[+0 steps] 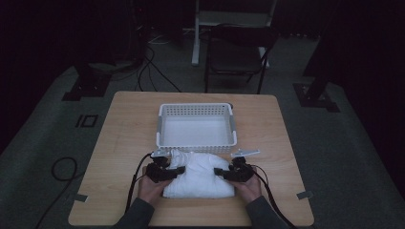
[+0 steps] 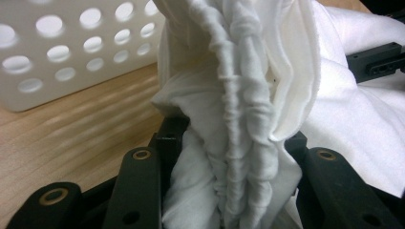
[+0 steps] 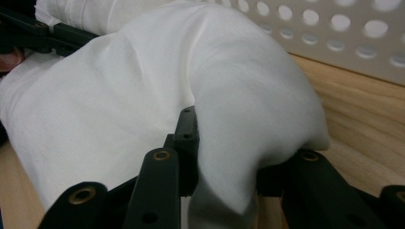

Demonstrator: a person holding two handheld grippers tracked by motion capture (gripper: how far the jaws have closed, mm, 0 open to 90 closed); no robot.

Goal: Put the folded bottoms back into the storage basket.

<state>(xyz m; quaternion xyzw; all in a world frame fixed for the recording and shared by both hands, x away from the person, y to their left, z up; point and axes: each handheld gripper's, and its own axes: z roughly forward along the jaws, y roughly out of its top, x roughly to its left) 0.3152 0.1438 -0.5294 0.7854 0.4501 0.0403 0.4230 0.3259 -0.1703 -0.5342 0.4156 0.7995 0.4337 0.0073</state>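
White cloth (image 1: 200, 175) lies bunched on the worktop (image 1: 124, 143) at lower centre of the high view, just below the white basket (image 1: 196, 125) — the left gripper (image 1: 165, 172) and right gripper (image 1: 228, 174) each have their jaws clamped on a fold at its ends.

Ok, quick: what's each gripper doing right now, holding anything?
Left gripper: shut on the white cloth, at its left end.
Right gripper: shut on the same cloth, at its right end.
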